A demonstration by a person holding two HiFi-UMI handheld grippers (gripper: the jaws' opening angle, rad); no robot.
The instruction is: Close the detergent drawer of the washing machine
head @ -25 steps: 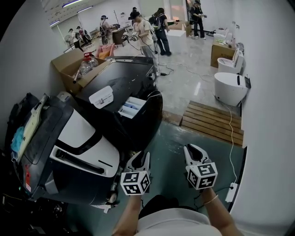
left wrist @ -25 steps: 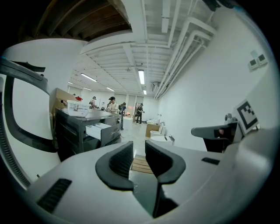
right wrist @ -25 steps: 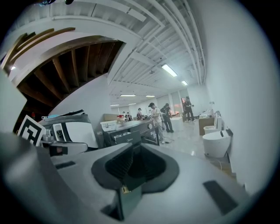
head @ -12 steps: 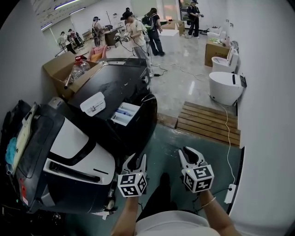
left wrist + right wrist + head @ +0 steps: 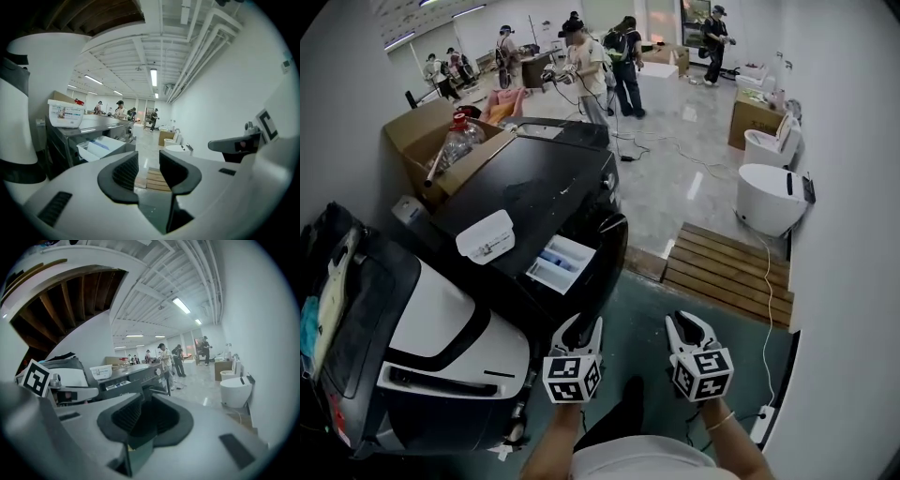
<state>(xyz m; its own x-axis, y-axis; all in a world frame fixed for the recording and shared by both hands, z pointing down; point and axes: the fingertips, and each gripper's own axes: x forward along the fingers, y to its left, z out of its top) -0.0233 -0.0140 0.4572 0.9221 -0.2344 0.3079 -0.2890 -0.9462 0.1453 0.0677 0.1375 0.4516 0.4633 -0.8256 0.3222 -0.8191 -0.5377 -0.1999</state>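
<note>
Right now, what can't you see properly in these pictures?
- Detergent drawer, head view: what is in its compartments is too small to tell.
- Washing machine, head view: the front below the drawer is too dark to make out.
- White box on its top: print too small to read.
- Black-and-white machine: cut off by the picture's dark left edge.

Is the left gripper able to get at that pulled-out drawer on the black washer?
Probably yes: the detergent drawer juts out ahead of the left gripper, nothing between them. Its jaws have just been opening, empty.
</note>
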